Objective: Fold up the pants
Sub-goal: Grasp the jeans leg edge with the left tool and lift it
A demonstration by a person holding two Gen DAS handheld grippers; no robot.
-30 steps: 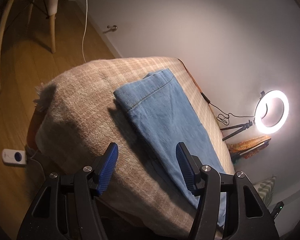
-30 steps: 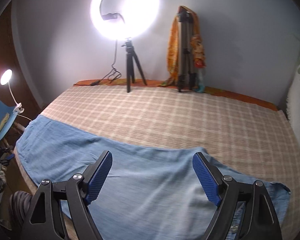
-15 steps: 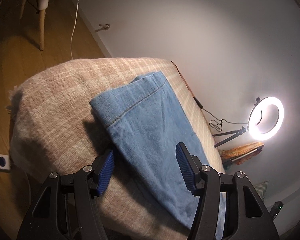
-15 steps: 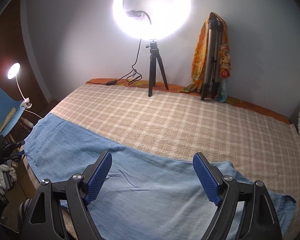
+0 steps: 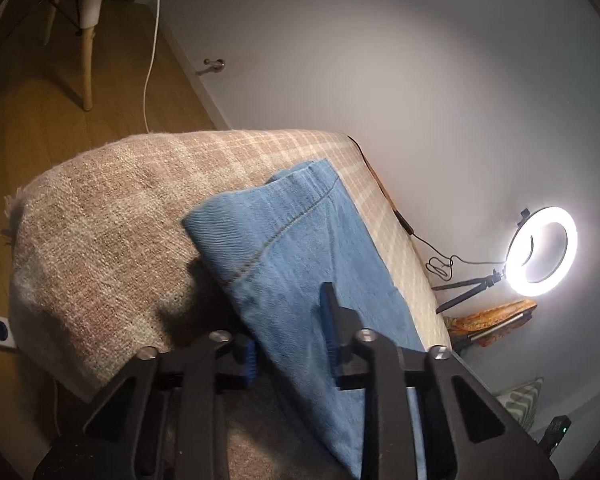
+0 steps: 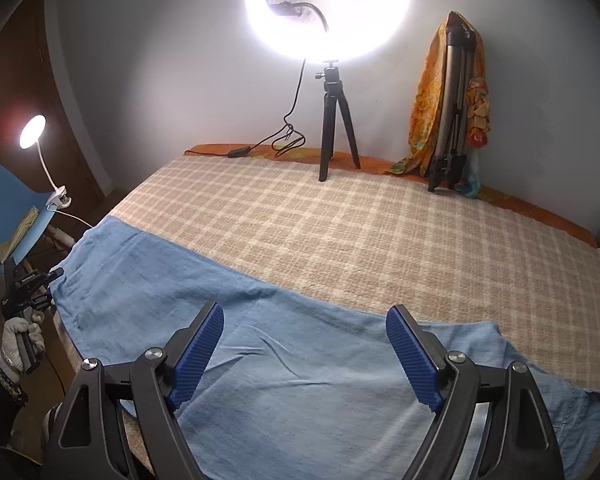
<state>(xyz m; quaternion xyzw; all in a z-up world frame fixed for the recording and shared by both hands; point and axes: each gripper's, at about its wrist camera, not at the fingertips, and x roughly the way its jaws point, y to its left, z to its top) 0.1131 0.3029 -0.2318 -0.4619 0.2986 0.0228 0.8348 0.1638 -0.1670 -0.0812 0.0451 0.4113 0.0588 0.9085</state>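
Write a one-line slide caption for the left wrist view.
Left tongs closing on the edge of blue pants lying on a checked blanket, ring light glowing by the wall.

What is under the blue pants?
The blue pants lie flat on a checked tan blanket, which shows all around them and spreads over the bed. Whatever the blanket covers beneath the pants cannot be seen.

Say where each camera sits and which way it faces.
Left wrist: on the left gripper, low at the bed's corner, looking along the pants; its fingers straddle the pants' edge.
Right wrist: on the right gripper, open above the pants, facing the wall; gloved left hand shows.
Shared: pants, blanket, ring light.
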